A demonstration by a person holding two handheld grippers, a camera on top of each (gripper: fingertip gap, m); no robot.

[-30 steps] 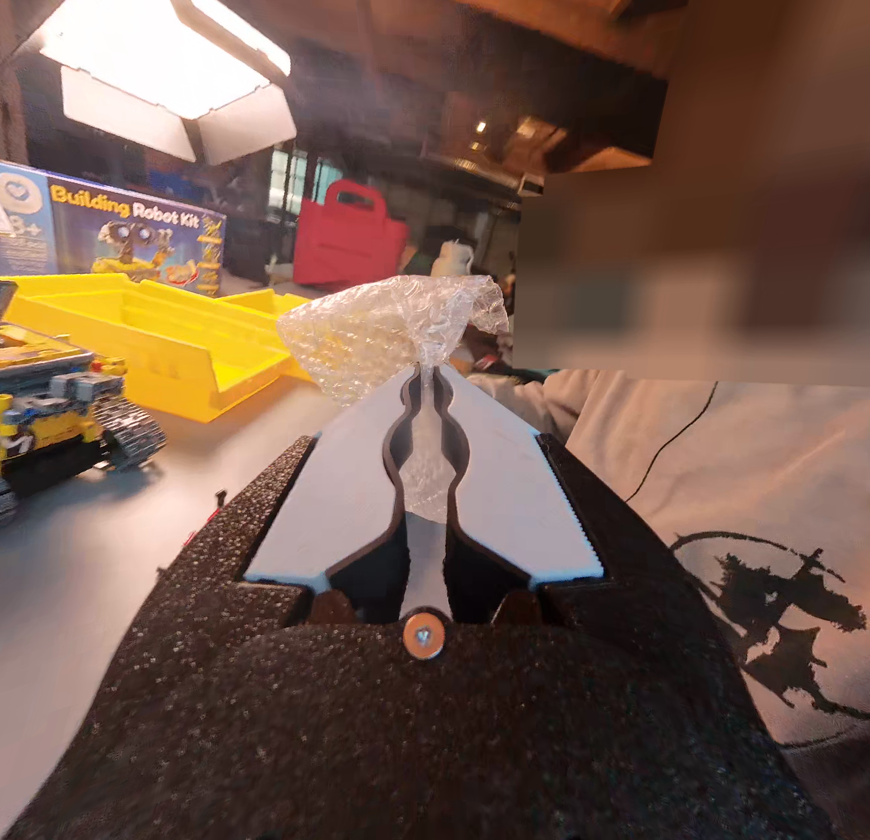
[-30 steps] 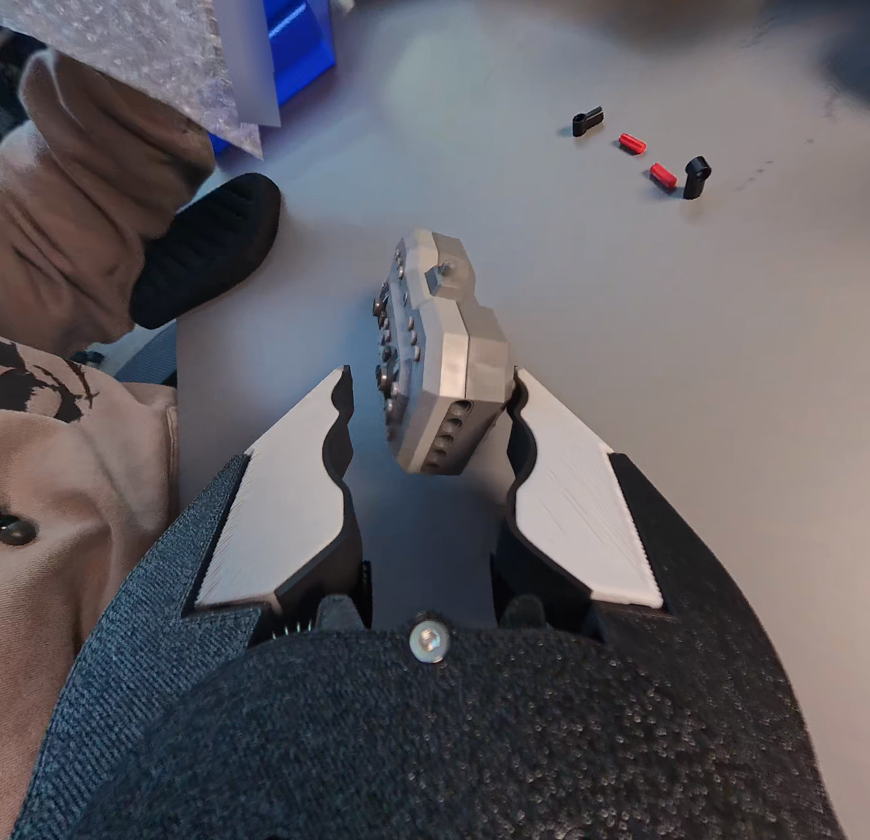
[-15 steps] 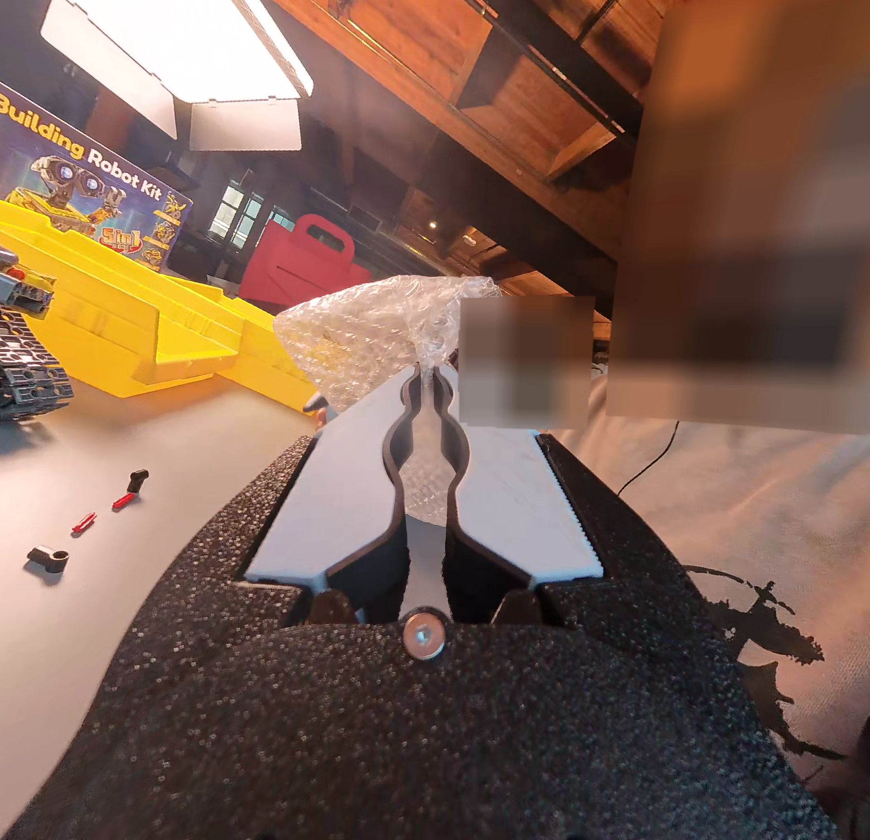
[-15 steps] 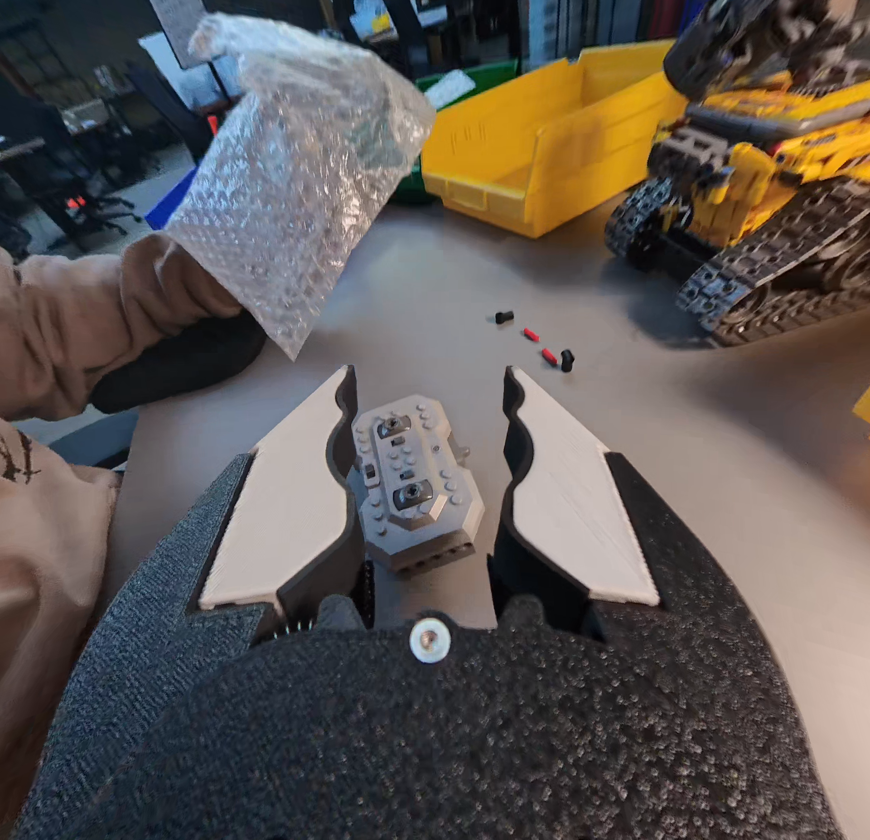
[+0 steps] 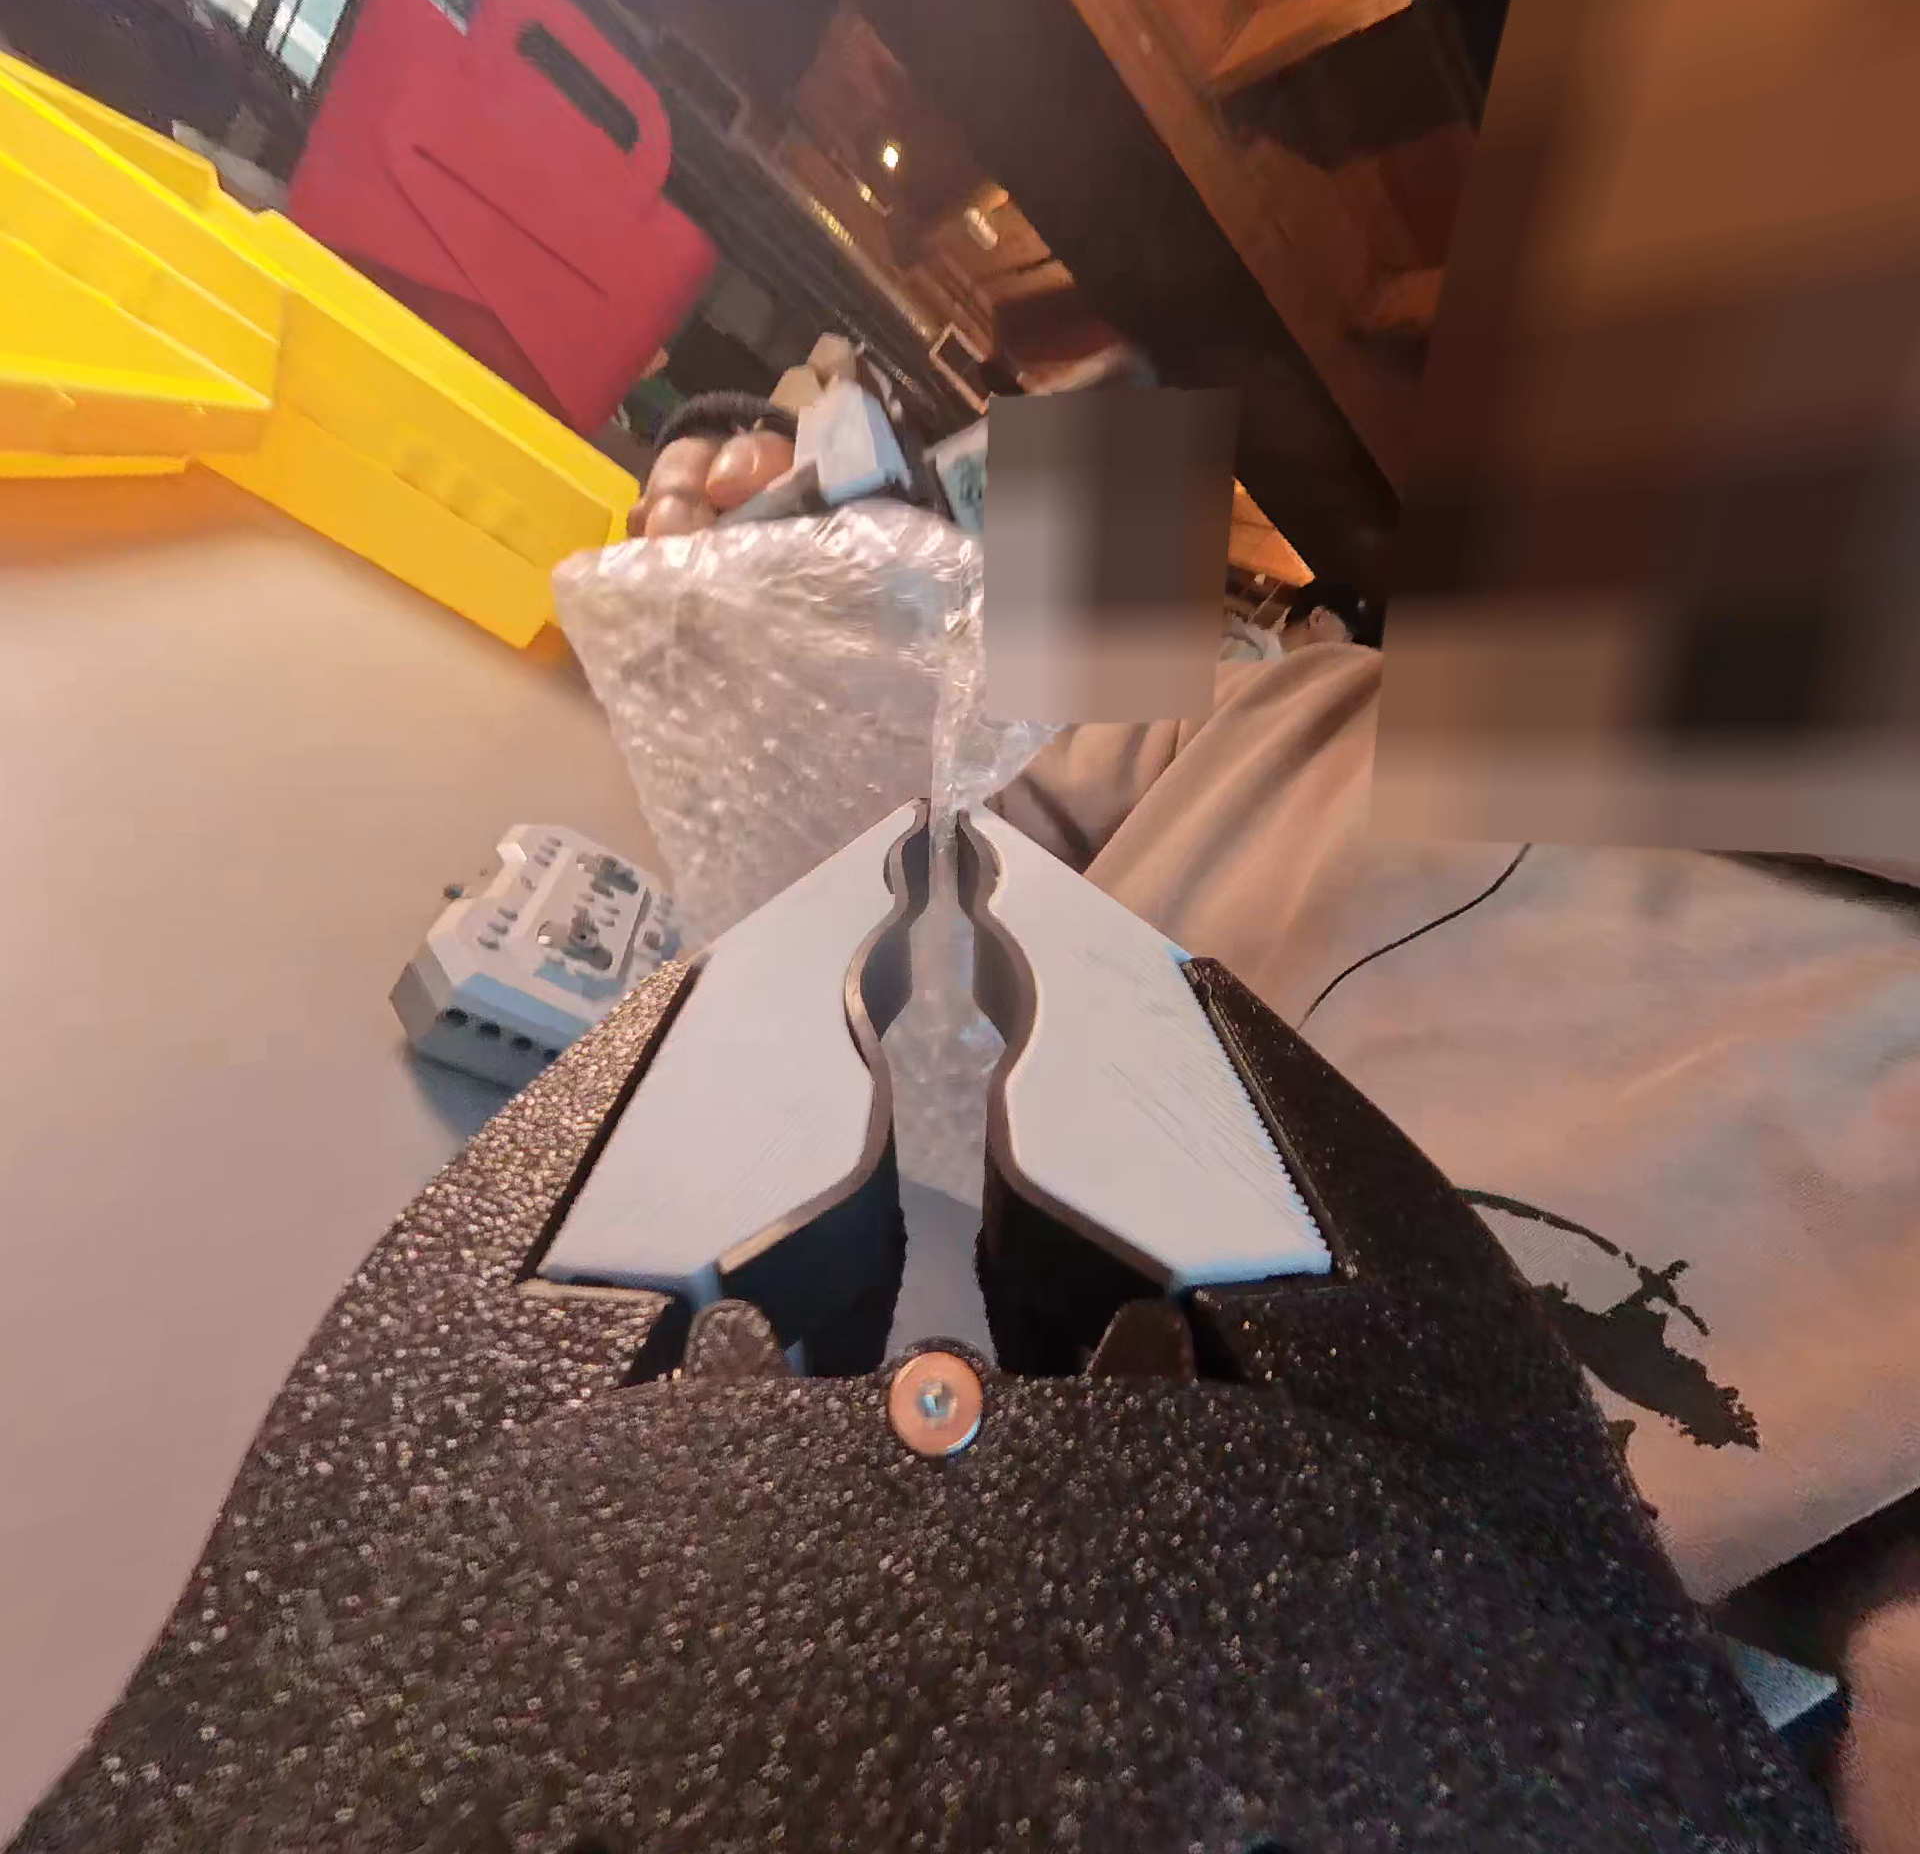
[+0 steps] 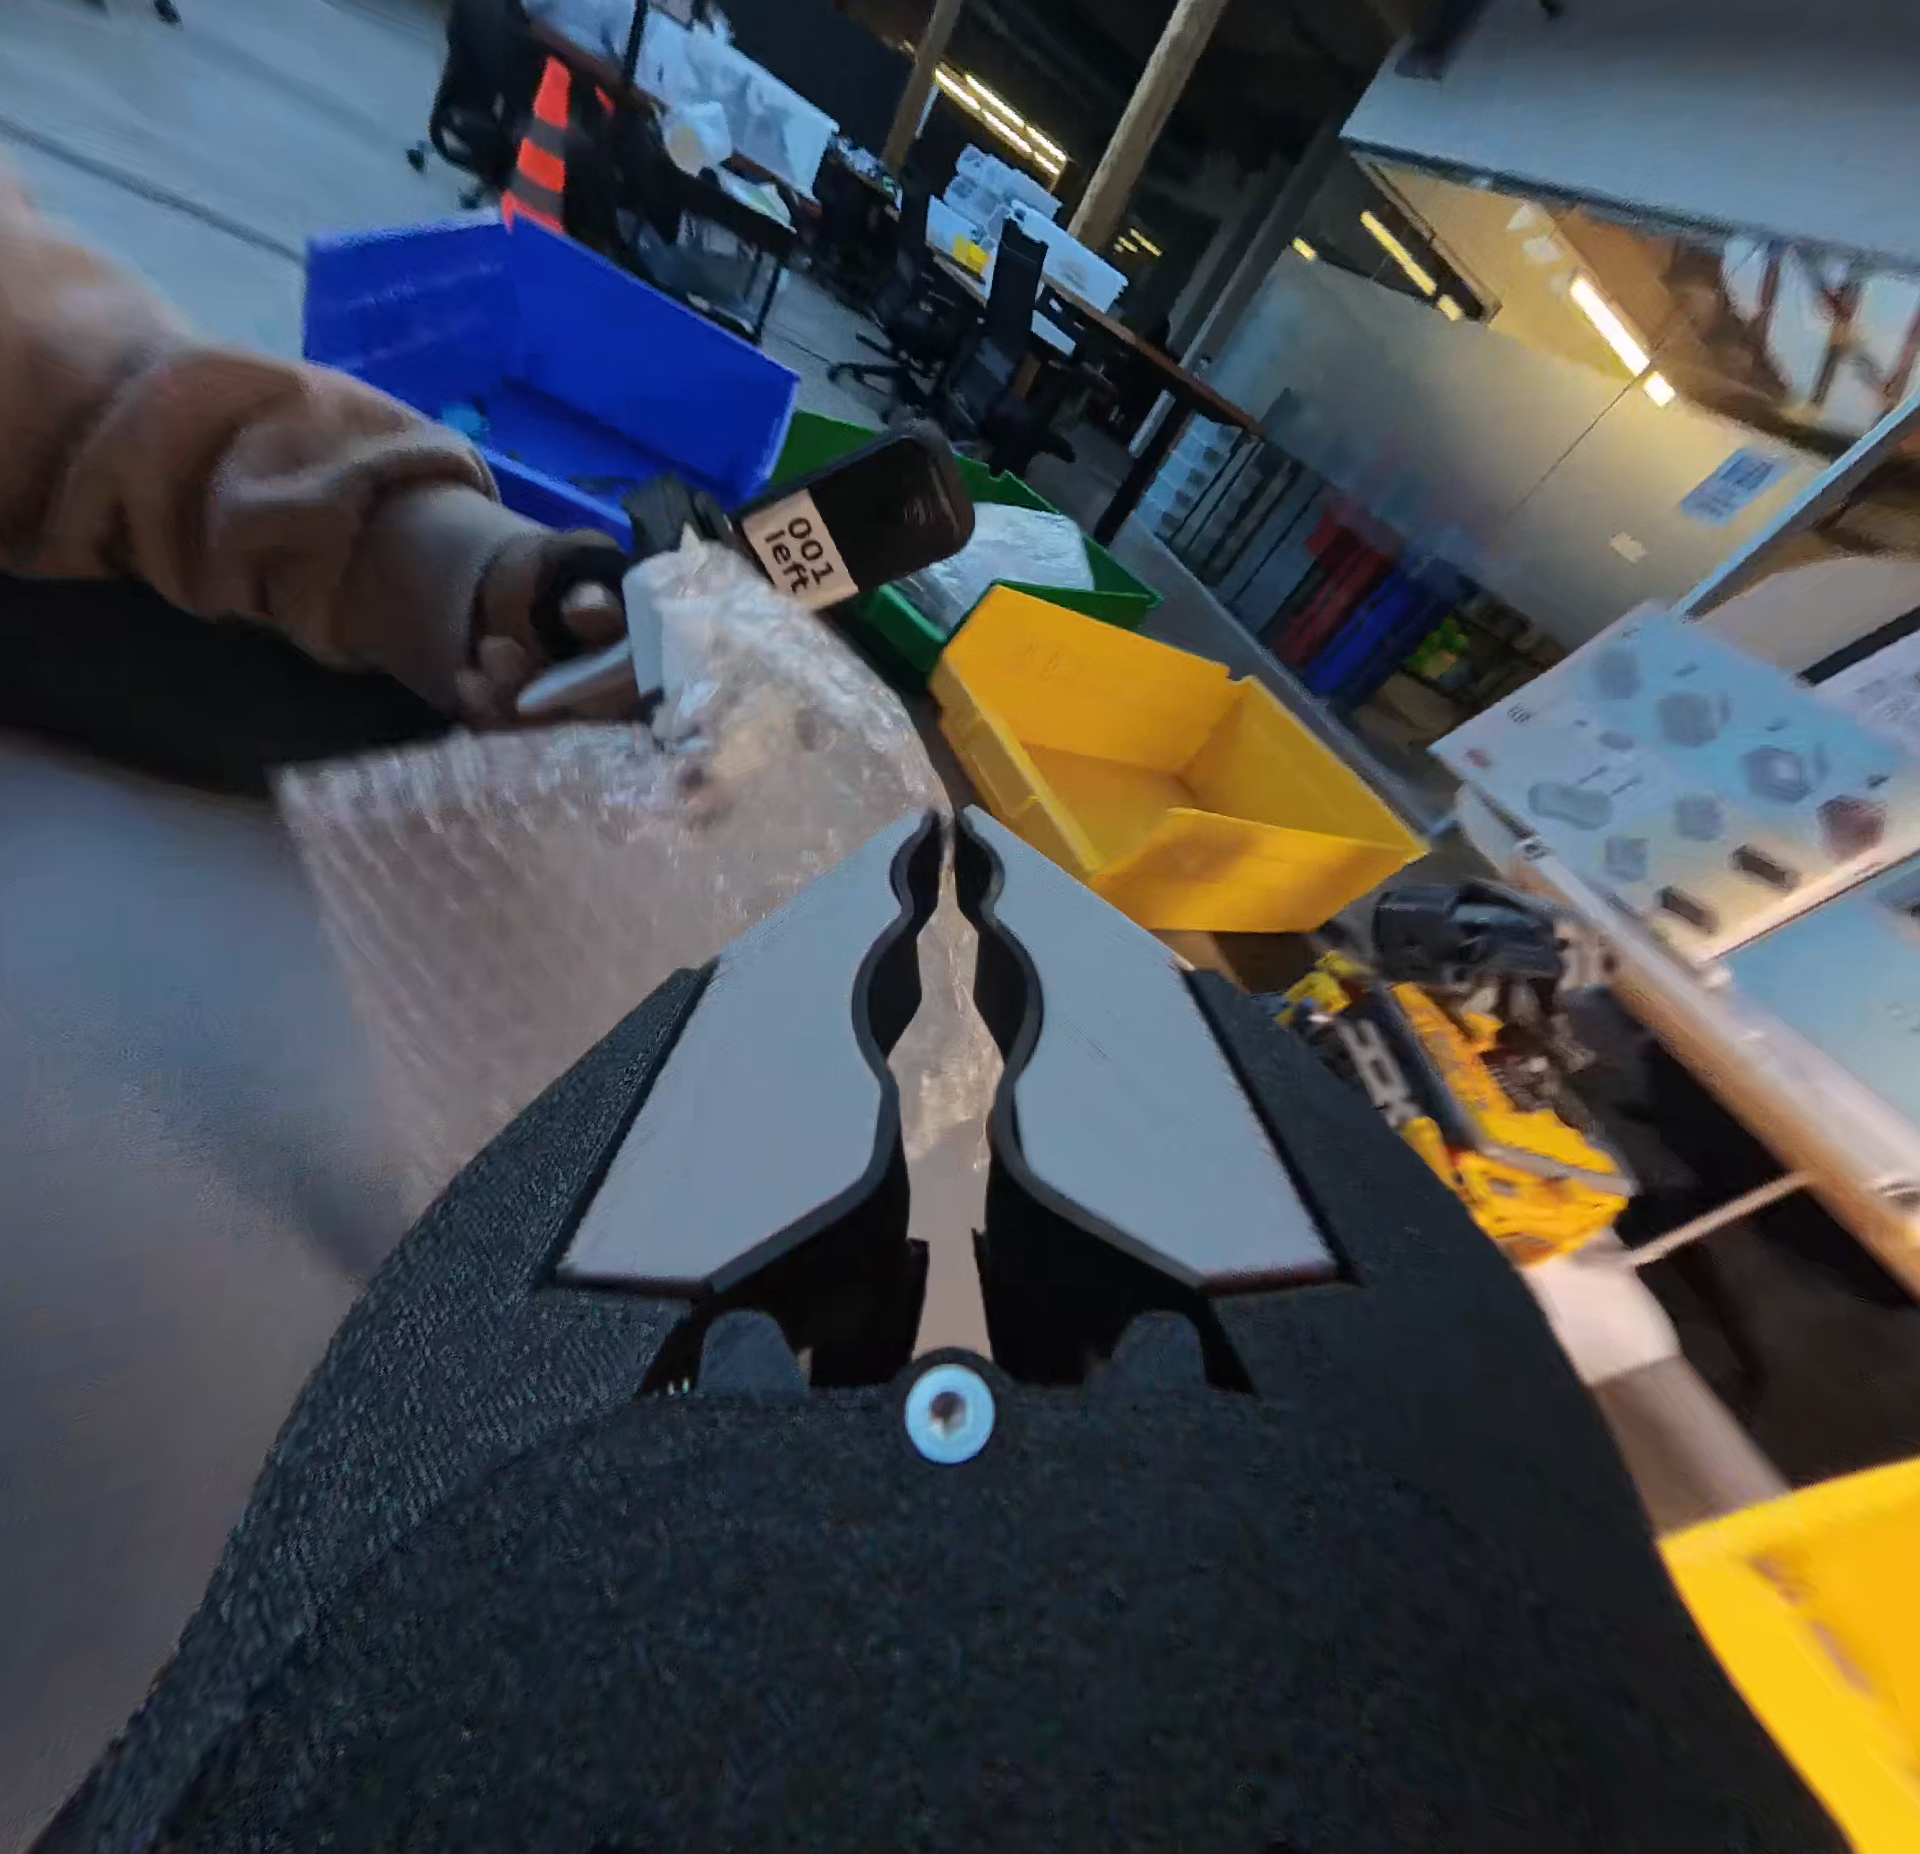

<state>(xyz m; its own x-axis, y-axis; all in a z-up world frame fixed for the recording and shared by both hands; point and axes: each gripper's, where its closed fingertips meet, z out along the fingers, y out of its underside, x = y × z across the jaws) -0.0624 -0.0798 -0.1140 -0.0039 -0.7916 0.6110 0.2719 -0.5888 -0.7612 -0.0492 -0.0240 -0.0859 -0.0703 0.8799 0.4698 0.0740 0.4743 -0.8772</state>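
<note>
My left gripper (image 5: 940, 822) is shut on one edge of a clear bubble-wrap bag (image 5: 769, 703), which stands up from its tips above the grey table (image 5: 208, 869). My right gripper (image 6: 948, 830) is shut on the bag's opposite edge (image 6: 540, 869); wrap shows between its fingers. Each gripper shows in the other's view: the right one at the bag's far top (image 5: 842, 443), the left one (image 6: 649, 651) in a hand with a brown sleeve. A grey studded block (image 5: 535, 957) lies flat on the table, just left of my left gripper.
Yellow bins (image 5: 312, 350) and a red container (image 5: 488, 194) stand at the back left. The right wrist view shows a yellow bin (image 6: 1164, 765), a blue bin (image 6: 582, 350), a green bin (image 6: 1039, 557), a yellow tracked toy robot (image 6: 1475, 1108) and a printed sheet (image 6: 1683, 765). My hands' fingertips stand some 7 cm from each other. About 12 cm separates my left fingertips from the grey studded block (image 5: 535, 957).
My right gripper left the grey block on the table, rose and shut on the bag's free edge. My left gripper tilted down, still holding the bag.
</note>
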